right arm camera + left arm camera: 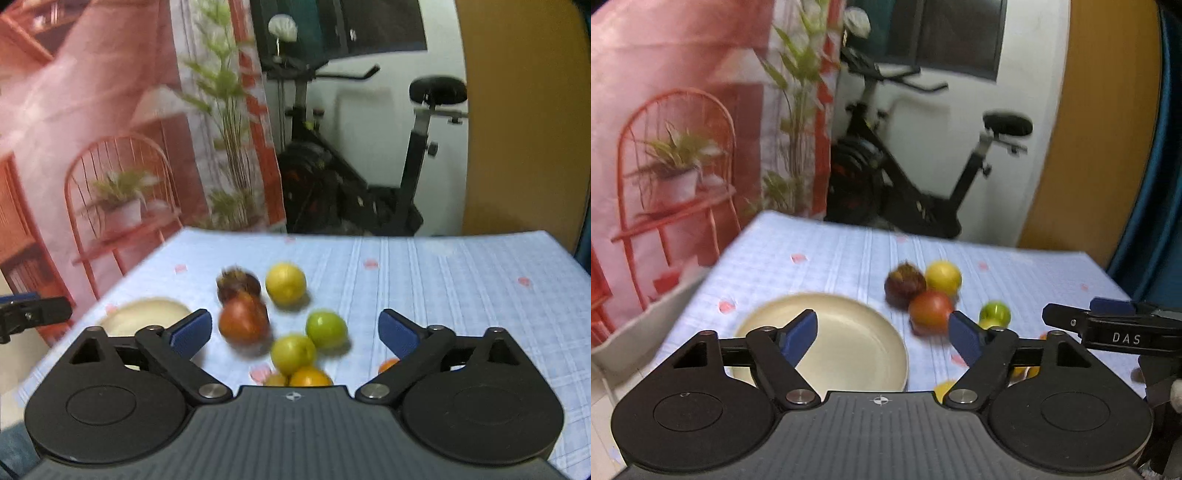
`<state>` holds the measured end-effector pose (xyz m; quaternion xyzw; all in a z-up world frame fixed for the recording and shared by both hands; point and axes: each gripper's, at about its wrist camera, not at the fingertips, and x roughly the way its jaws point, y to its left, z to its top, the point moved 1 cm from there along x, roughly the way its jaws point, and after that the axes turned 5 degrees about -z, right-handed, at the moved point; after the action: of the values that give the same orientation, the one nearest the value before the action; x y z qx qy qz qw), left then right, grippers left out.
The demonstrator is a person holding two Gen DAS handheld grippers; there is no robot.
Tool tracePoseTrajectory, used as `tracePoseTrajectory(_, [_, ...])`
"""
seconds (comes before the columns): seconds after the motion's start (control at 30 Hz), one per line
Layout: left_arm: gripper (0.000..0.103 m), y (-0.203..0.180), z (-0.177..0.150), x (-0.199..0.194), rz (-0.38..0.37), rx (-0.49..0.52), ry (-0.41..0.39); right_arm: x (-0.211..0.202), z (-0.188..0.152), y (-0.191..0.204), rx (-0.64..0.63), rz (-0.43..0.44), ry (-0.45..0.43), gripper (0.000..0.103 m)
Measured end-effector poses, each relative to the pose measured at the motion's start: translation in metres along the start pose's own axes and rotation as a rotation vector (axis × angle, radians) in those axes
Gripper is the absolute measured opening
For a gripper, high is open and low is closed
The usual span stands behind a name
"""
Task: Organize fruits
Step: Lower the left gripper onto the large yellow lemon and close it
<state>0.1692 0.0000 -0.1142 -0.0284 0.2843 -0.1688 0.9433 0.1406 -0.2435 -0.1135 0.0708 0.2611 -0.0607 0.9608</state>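
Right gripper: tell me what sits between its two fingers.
In the right wrist view, the right gripper frames a red fruit and two green fruits on the tablecloth; neither finger touches them.

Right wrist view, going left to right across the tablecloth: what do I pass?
Cream plate → red-brown fruit → yellow fruit → green fruit → small orange fruit beside the right-hand finger.

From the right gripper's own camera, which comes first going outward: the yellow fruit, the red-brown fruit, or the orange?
1. Orange, lowest in view, just ahead of the right gripper.
2. Red-brown fruit, left of middle.
3. Yellow fruit, farthest back.
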Motion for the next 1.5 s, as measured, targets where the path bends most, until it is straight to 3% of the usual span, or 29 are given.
tracePoseTrajectory(0.13, [0.079,0.005,-0.001,0.018,-0.009,-0.024,0.056,0.008,-0.010,0.006,-0.051,-0.038,0.012,0.097])
tracePoseTrajectory(0.33, [0.079,-0.001,-0.008,0.036,-0.041,0.044,0.118,0.018,-0.023,0.018,-0.112,0.066,0.087,0.098])
tracePoseTrajectory(0.57, [0.079,0.005,-0.016,0.039,-0.034,-0.019,0.214,0.025,-0.030,0.029,-0.156,0.145,0.111,0.099])
tracePoseTrajectory(0.67, [0.078,0.015,-0.016,0.037,-0.060,-0.093,0.226,0.029,-0.032,0.034,-0.173,0.182,0.128,0.099])
tracePoseTrajectory(0.83, [0.064,0.019,-0.012,0.038,-0.101,-0.112,0.231,0.038,-0.042,0.048,-0.231,0.250,0.185,0.099])
tracePoseTrajectory(0.93, [0.062,0.011,-0.014,0.048,-0.144,-0.098,0.265,0.043,-0.047,0.059,-0.274,0.282,0.214,0.092])
tracePoseTrajectory(1.0, [0.054,0.006,-0.017,0.053,-0.187,-0.090,0.299,0.047,-0.051,0.066,-0.304,0.295,0.236,0.084])
tracePoseTrajectory(1.2, [0.053,0.000,-0.022,0.067,-0.252,-0.116,0.348,0.057,-0.058,0.073,-0.329,0.330,0.271,0.070])
tracePoseTrajectory(1.5, [0.054,-0.001,-0.028,0.084,-0.269,-0.130,0.413,0.067,-0.062,0.078,-0.321,0.350,0.295,0.067])
